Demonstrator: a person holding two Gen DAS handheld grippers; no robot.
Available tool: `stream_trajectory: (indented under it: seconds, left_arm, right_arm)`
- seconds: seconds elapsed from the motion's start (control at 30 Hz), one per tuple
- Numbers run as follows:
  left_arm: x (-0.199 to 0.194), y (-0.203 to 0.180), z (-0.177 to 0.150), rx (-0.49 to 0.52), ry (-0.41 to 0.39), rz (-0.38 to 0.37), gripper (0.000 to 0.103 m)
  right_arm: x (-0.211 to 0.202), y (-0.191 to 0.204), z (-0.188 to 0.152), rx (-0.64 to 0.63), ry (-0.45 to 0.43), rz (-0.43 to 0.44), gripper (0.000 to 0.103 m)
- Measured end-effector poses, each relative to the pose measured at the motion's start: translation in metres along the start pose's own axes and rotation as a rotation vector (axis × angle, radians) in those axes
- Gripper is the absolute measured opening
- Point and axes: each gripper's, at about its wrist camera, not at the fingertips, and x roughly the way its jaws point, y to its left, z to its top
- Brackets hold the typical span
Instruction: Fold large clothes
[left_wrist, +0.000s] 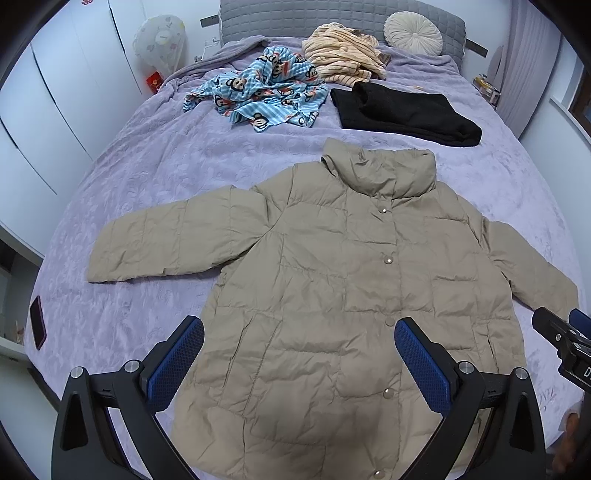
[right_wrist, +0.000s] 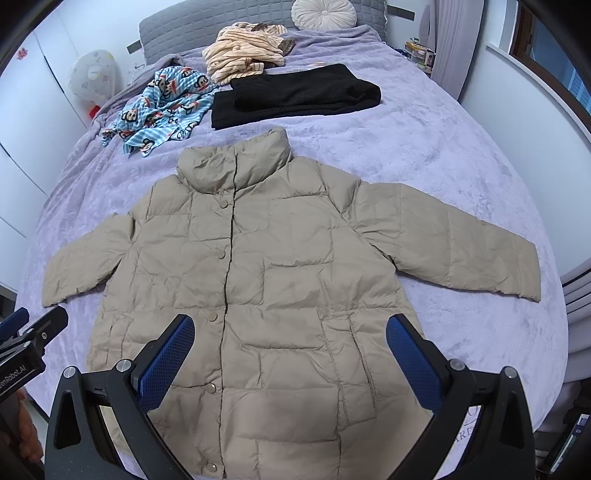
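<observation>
Both grippers (left_wrist: 299, 354) (right_wrist: 290, 352) agape above jacket (left_wrist: 332, 295)

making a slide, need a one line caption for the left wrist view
Open left gripper hovering over a beige puffer jacket spread flat on a purple bedspread.
</observation>
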Motion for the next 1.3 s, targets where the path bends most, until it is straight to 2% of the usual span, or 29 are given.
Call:
stream_trajectory:
  seconds: [1.3]
  left_arm:
    - [0.0008,0.0001,-0.0027,0.001,0.01,0.004,0.103]
  right_arm:
    - [-0.0001,0.0032,-0.0005,-0.002,-0.003,0.003,0.103]
